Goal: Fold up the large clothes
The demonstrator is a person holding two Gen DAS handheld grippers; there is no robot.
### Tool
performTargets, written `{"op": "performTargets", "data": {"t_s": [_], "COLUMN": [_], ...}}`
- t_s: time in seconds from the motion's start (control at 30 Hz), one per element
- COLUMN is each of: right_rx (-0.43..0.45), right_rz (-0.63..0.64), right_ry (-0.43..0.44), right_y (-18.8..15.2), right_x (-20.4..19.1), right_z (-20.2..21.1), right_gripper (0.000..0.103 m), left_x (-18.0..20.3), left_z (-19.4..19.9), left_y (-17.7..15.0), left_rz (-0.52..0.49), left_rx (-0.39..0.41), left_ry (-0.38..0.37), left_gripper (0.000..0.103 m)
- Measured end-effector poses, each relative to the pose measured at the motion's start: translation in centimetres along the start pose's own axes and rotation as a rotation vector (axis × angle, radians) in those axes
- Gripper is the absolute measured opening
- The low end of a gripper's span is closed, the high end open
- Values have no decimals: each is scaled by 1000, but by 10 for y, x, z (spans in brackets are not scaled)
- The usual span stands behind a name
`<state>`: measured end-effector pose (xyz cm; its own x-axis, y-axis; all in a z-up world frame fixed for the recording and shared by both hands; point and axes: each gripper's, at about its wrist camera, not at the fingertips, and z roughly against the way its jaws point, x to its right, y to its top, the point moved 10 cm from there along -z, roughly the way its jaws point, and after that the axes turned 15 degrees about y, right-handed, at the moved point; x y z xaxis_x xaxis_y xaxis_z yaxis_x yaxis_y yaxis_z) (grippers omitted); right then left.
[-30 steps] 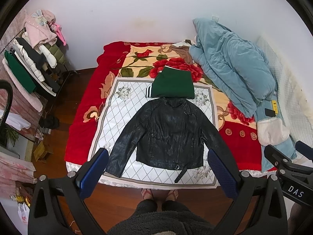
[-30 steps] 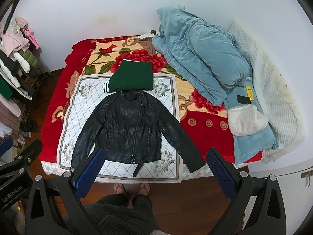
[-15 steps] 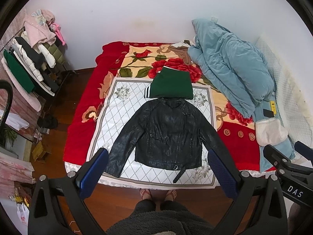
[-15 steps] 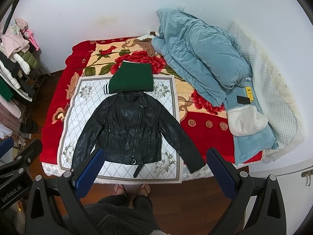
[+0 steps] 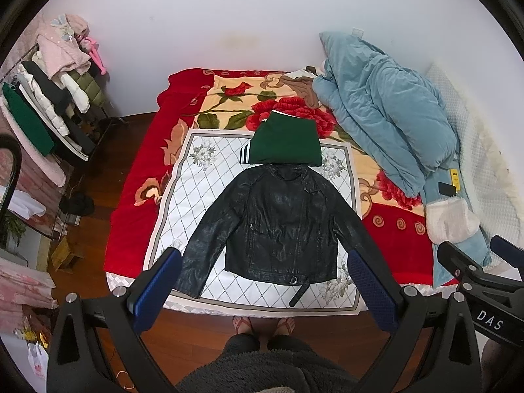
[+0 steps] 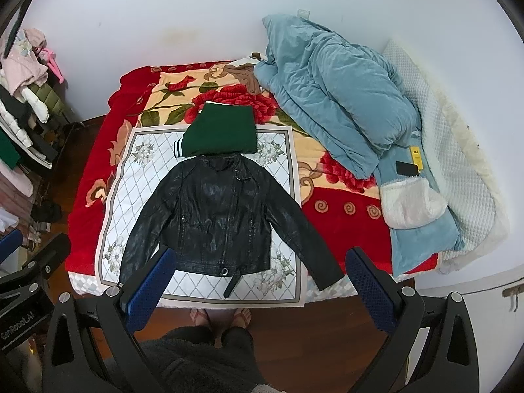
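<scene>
A black leather jacket (image 5: 281, 222) lies flat, front up, sleeves spread, on a white diamond-patterned cloth (image 5: 209, 177) on the bed; it also shows in the right wrist view (image 6: 216, 216). A folded green garment (image 5: 285, 140) lies just beyond its collar, also seen in the right wrist view (image 6: 222, 131). My left gripper (image 5: 265, 281) is open and empty, held high above the bed's near edge. My right gripper (image 6: 258, 278) is open and empty at the same height.
A red floral blanket (image 5: 140, 203) covers the bed. A blue quilt (image 5: 386, 118) and white pillow (image 5: 452, 219) lie on the right. A clothes rack (image 5: 49, 111) stands at left. The person's feet (image 5: 262, 324) are on the wooden floor by the bed.
Both grippers have drifted slightly, so the bed sits a touch higher in view. The jacket and the green garment have not moved. Both grippers stay open.
</scene>
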<state>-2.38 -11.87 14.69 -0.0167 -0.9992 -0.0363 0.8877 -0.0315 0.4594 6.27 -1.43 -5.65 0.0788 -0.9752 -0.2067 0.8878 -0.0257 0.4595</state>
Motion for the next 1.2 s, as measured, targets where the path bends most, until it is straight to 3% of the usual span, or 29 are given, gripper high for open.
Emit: {"op": "performTargets", "data": {"t_s": [0.23, 0.37, 0.5, 0.57, 0.63, 0.7, 0.8, 0.97, 1.2], "right_rx": [-1, 15, -30, -61, -94, -105, -86, -42, 75], "right_rz": [-82, -164, -320, -427, -521, -625, -820, -1188, -1528], "right_ry": [7, -43, -84, -99, -97, -55, 26, 121, 126], "right_y": [1, -17, -48, -75, -101, -130, -175, -258, -343], "right_x": [7, 42, 96, 133, 165, 195, 240, 306, 373], "right_z": [-31, -90, -164, -210, -251, -295, -360, -453, -557], "right_gripper": [103, 103, 103, 98, 78, 72, 72, 72, 72], "left_x": [-5, -3, 12, 22, 41, 54, 74, 112, 174], "left_z": [-45, -102, -174, -207, -245, -275, -325, -405, -489], "left_y": [16, 21, 16, 10, 2, -2, -13, -48, -88], "left_rz": [8, -26, -88, -114, -136, -143, -144, -148, -234], "left_rx": [54, 76, 72, 60, 48, 35, -13, -164, -256], "left_ry": [-7, 46, 114, 140, 173, 187, 218, 241, 262], "left_gripper": [103, 103, 103, 103, 103, 103, 103, 103, 103]}}
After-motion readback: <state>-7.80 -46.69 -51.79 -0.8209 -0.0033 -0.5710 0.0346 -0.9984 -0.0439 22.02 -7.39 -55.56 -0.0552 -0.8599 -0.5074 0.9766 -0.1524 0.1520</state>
